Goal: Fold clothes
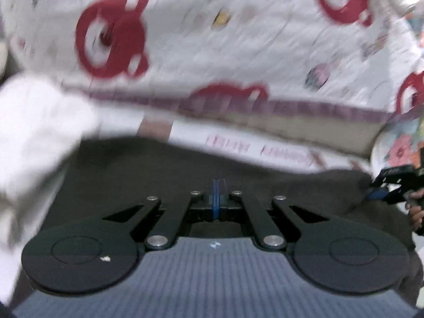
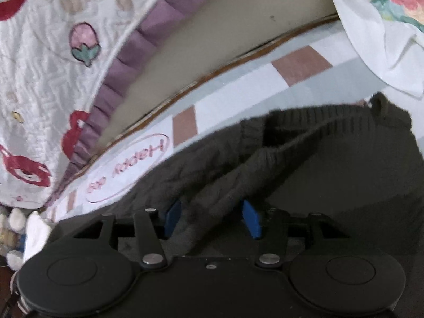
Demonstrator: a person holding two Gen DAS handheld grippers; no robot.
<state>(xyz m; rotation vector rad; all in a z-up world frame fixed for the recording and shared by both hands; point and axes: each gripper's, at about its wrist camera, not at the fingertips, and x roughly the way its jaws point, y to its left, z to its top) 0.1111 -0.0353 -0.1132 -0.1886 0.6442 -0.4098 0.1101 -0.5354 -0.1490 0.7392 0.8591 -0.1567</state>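
Two grippers over a dark knit sweater [image 2: 331, 164] on the bed sheet [image 2: 238, 90]: left gripper [image 1: 216, 198] with blue pads pressed together, right gripper [image 2: 212, 217] spread around a sweater fold running toward 1 o'clock.

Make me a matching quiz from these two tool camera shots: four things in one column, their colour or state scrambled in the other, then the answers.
Things:
1. left tool
2. right tool
3. sweater
4. quilt frill

Colour or state:
A. purple, pleated
B. blue pads pressed together
C. dark grey knit, bunched
D. blue pads apart, a knit fold between them

Pairs: 1-B, 2-D, 3-C, 4-A
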